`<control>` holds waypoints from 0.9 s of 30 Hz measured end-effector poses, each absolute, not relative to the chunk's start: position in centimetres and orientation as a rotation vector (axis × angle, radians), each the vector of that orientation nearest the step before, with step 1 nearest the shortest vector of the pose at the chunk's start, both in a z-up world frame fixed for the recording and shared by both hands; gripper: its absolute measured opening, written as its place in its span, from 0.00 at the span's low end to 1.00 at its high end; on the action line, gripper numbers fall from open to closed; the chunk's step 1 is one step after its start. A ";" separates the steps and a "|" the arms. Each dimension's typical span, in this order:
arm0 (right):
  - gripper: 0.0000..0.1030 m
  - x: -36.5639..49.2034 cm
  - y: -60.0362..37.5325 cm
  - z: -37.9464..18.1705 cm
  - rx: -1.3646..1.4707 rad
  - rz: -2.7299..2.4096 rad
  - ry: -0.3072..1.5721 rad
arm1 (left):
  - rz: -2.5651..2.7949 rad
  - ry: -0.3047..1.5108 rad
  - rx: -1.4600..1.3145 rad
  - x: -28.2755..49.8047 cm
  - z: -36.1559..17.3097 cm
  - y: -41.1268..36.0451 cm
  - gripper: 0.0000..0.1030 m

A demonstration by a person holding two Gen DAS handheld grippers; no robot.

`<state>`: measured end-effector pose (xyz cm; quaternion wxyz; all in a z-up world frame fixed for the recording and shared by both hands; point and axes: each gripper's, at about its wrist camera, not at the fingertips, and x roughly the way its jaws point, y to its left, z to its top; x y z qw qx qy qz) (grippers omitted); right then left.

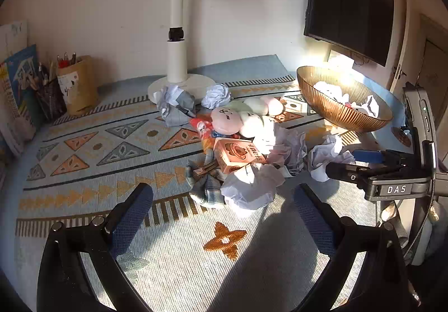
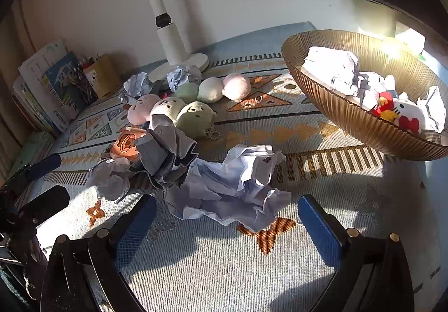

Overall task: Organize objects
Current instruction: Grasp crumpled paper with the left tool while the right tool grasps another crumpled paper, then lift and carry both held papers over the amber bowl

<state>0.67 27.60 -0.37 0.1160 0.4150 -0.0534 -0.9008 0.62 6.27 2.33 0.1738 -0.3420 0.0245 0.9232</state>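
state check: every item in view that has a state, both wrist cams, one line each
left gripper: open, empty
right gripper: open, empty
bowl: upright, partly filled with paper and toys
Hello Kitty plush: in the bowl
crumpled paper: on the mat, ahead of the right gripper
paper ball: on the mat, ahead of the left gripper
orange box: lying flat in the pile
round plushies: clustered on the mat
monitor: screen dark

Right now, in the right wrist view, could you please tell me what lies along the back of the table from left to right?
Books → brown pen holder → white lamp base → pink plush ball → amber ribbed bowl.
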 end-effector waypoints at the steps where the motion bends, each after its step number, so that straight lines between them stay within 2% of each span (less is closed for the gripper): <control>1: 0.98 0.5 27.4 -0.5 1.233 -2.636 -0.141 | 2.573 0.064 -0.982 0.1 2.2 6.9 0.97; 4: 0.98 -0.3 27.0 -1.2 1.301 -2.622 -0.115 | 2.525 0.099 -1.056 -1.4 1.0 8.6 0.97; 6: 0.97 -0.6 27.0 -1.5 1.331 -2.622 -0.113 | 2.513 0.120 -1.080 -2.0 0.3 9.5 0.91; 7: 0.92 -0.7 27.1 -1.6 1.339 -2.621 -0.117 | 2.505 0.128 -1.104 -2.3 0.0 9.9 0.81; 8: 0.91 -0.7 27.2 -1.6 1.335 -2.618 -0.124 | 2.498 0.140 -1.135 -2.6 -0.4 10.2 0.69; 9: 0.87 -0.7 27.2 -1.5 1.325 -2.620 -0.124 | 2.491 0.146 -1.160 -2.8 -0.8 10.5 0.65; 13: 0.68 -0.6 26.4 -1.5 1.323 -2.630 -0.061 | 2.493 0.119 -1.159 -2.6 -1.4 10.3 0.65; 17: 0.54 -0.3 25.6 -1.3 1.286 -2.628 0.003 | 2.500 0.160 -1.188 -2.6 -1.7 10.7 0.47; 19: 0.48 -0.1 26.0 -1.0 1.261 -2.638 -0.020 | 2.517 0.192 -1.181 -2.3 -1.7 11.1 0.46; 22: 0.40 1.1 26.5 -0.1 1.173 -2.640 -0.047 | 2.509 0.124 -1.142 -1.3 -0.9 10.9 0.45; 27: 0.40 4.3 28.2 -0.4 1.176 -2.678 -0.026 | 2.461 0.031 -1.077 2.3 -0.3 11.3 0.45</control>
